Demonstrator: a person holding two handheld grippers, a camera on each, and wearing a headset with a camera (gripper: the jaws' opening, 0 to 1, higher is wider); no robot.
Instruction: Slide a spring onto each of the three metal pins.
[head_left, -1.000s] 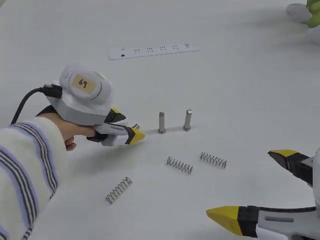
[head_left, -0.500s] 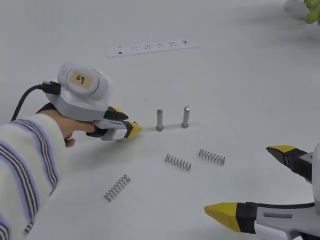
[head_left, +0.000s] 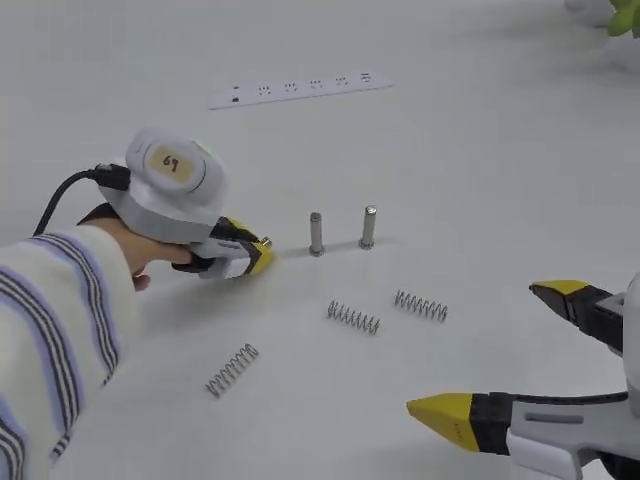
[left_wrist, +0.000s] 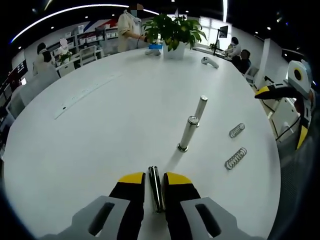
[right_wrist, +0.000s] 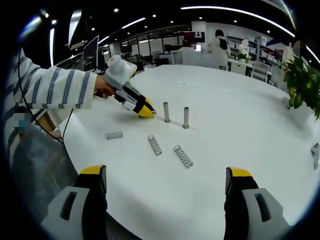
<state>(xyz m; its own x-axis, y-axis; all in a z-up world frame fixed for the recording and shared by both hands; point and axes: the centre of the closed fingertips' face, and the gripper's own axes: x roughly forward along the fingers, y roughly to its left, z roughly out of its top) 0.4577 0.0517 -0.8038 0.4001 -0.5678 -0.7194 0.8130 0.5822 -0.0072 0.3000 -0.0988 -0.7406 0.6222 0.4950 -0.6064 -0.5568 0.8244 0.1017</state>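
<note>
The sleeve (head_left: 60, 320) is white with dark stripes, and the white, yellow-tipped left gripper (head_left: 262, 250) (marked "69") has a black cable (head_left: 60, 197).

I record a white table (head_left: 480, 150) with two metal pins standing upright near its middle, the left pin (head_left: 316, 233) just beside the right pin (head_left: 368, 227) as the head view has them. Three springs lie flat on the near side of the pins: the lone spring (head_left: 232, 369) apart to the left, and the middle spring (head_left: 353, 317) near the right spring (head_left: 420, 306). A white power strip (head_left: 297, 89) lies flat well beyond the pins, and a potted plant (left_wrist: 174, 32) stands at the far edge.
</note>
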